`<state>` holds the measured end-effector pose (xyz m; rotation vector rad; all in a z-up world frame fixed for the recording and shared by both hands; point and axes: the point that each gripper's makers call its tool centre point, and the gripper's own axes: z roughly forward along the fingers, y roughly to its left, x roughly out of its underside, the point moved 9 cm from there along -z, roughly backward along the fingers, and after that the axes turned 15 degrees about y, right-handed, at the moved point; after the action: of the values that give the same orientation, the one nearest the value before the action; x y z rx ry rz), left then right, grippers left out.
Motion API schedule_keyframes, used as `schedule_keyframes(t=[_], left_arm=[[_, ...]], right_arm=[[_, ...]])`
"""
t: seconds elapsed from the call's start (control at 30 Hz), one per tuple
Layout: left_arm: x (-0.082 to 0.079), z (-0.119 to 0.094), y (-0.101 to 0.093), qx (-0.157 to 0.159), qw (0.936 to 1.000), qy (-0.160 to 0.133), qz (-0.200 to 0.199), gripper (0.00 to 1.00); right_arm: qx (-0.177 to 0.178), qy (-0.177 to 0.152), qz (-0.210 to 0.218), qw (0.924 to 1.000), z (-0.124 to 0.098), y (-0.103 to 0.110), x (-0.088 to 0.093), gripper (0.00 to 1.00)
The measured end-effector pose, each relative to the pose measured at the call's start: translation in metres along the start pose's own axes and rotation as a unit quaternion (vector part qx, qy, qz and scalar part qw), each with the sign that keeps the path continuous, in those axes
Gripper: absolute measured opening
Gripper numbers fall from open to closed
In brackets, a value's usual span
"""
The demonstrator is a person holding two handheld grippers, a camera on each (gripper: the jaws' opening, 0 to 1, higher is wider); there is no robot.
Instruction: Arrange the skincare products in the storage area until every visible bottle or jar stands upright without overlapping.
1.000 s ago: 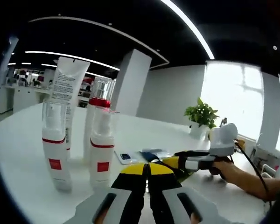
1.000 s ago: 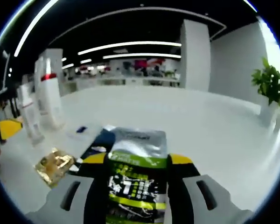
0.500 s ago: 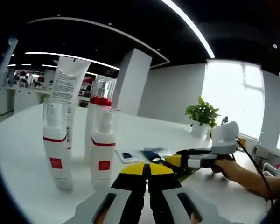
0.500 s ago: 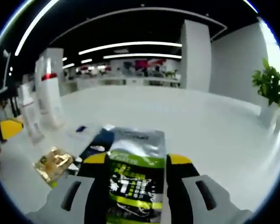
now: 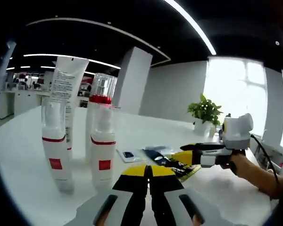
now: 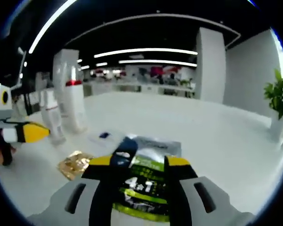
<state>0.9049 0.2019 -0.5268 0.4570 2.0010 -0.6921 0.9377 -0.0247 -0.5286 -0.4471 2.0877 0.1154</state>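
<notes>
Table (image 5: pixel 19 155): white, broad; carries every item listed.
Tall tube (image 5: pixel 67 89): white, standing on its cap end at the back of the bottle group; upright already, so likely needs no handling.
Red-collared bottle (image 5: pixel 99 110): clear cap, upright, just beside the tube and behind the pump bottles.
Pump bottles (image 5: pixel 55 153): two, white with red bands and red squares, upright at the front of the group; the second (image 5: pixel 103 153) stands near the first, a gap between them, no overlap seen from this side.
Right gripper (image 6: pixel 134 162): jaws set to either side of the green sachet, which lies between them; whether they pinch it or merely bracket it I cannot tell. Judged to be working on the flat packets.
Left gripper (image 5: pixel 148 170): yellow-tipped jaws drawn together, nothing between them; held low in front of the bottles, apparently waiting.
Green sachet (image 6: pixel 144 186): flat on the table, printed face up.
Silver sachet (image 6: pixel 153 142): flat, just beyond the green one, apparently partly under it.
Gold sachet (image 6: pixel 75 164): crumpled, left of the green one.
Small white card (image 5: pixel 127 156): blue mark, lying near the bottles.
</notes>
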Motion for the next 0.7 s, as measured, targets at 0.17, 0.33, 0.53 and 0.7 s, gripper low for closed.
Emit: schedule_keyframes(t=[0.17,0.33,0.53,0.7], left_arm=[[-0.001,-0.002,-0.004,-0.008,0.9996,-0.01,0.024,0.01],[-0.002,-0.002,-0.006,-0.032,0.997,-0.027,0.066,0.03],[-0.008,-0.007,-0.015,-0.01,0.992,-0.073,0.102,0.09],[-0.011,-0.011,-0.022,-0.006,0.9866,-0.104,0.126,0.18]], right_arm=[[-0.022,-0.02,0.006,0.9995,-0.004,0.004,-0.003,0.36],[-0.044,-0.025,0.016,0.9986,-0.001,0.005,0.0,0.41],[-0.086,-0.075,0.045,0.9924,-0.006,0.009,-0.007,0.56],[-0.101,-0.098,0.054,0.9886,-0.006,0.012,-0.009,0.78]])
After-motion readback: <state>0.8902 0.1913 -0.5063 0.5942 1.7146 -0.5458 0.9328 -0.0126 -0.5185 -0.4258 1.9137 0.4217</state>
